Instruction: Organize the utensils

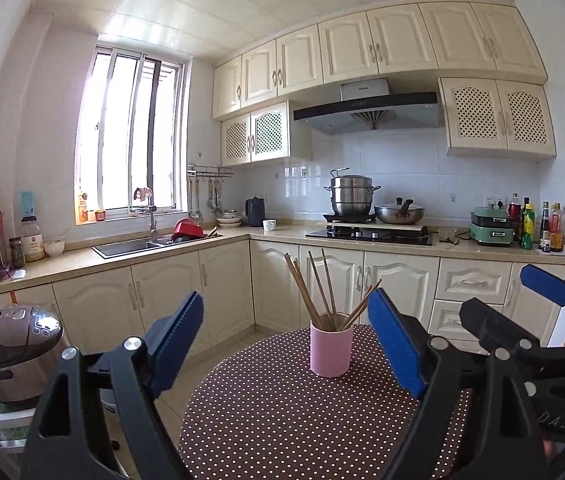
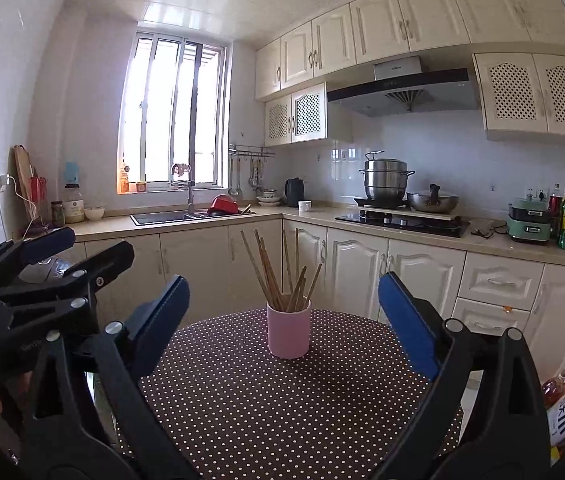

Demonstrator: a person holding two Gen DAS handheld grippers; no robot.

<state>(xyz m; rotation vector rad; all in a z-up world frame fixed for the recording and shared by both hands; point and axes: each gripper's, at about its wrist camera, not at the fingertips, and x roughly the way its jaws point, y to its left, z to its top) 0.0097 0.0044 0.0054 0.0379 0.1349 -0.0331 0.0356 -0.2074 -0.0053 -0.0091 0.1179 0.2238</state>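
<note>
Round table: dark brown cloth with a regular pattern of small white dots; at its middle a plain pale pink cup holding light brown wooden chopsticks. Left gripper and right gripper, at the table's near edge: black frames with blue finger pads. Beyond the table: cream cabinets with lattice-patterned upper doors, beige countertop, black hob, silver steamer pot, mint green cooker, red bowl.

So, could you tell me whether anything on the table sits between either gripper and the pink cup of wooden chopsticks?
Nothing visible does: only bare dotted tablecloth lies between the open right gripper, the open left gripper and the pink cup.
</note>
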